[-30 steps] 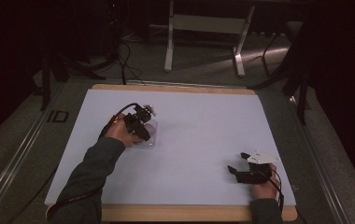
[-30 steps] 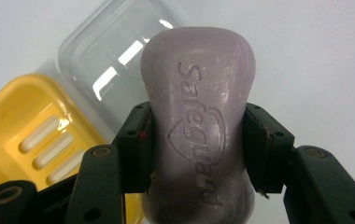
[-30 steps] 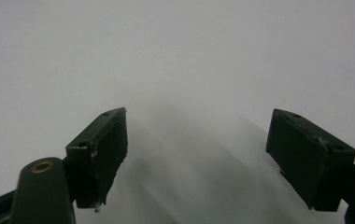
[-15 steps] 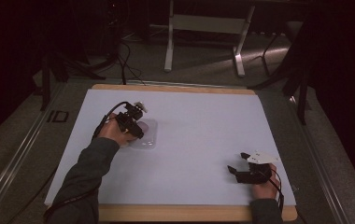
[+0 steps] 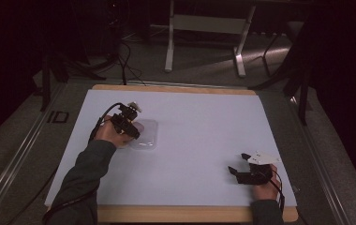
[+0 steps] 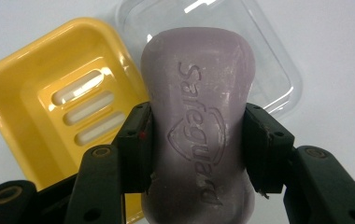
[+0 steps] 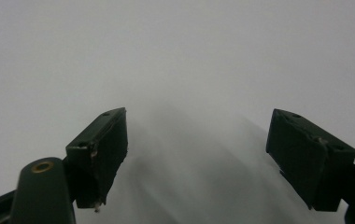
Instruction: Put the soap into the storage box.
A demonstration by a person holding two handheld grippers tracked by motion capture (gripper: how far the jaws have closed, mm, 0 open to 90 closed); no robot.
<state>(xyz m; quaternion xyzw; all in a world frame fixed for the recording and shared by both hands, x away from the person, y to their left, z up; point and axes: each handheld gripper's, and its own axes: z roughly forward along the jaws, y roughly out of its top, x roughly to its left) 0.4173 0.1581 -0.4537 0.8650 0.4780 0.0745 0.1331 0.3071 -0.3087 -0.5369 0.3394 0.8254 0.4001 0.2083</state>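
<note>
Left claw [image 6: 196, 140] clenched on purple soap bar [image 6: 196, 116], held over yellow soap dish [image 6: 49, 102] and clear lid [image 6: 259, 60] at bench [image 5: 204, 140] 10 o'clock; likely step: placing soap; next: lower into dish, release; right claw [image 7: 196, 154] released, idle at 5 o'clock

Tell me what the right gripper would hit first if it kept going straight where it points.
Probably nothing: the right gripper is open, and ahead of it lies only the bare white table. In the high view it points left, well short of the clear lid.
</note>
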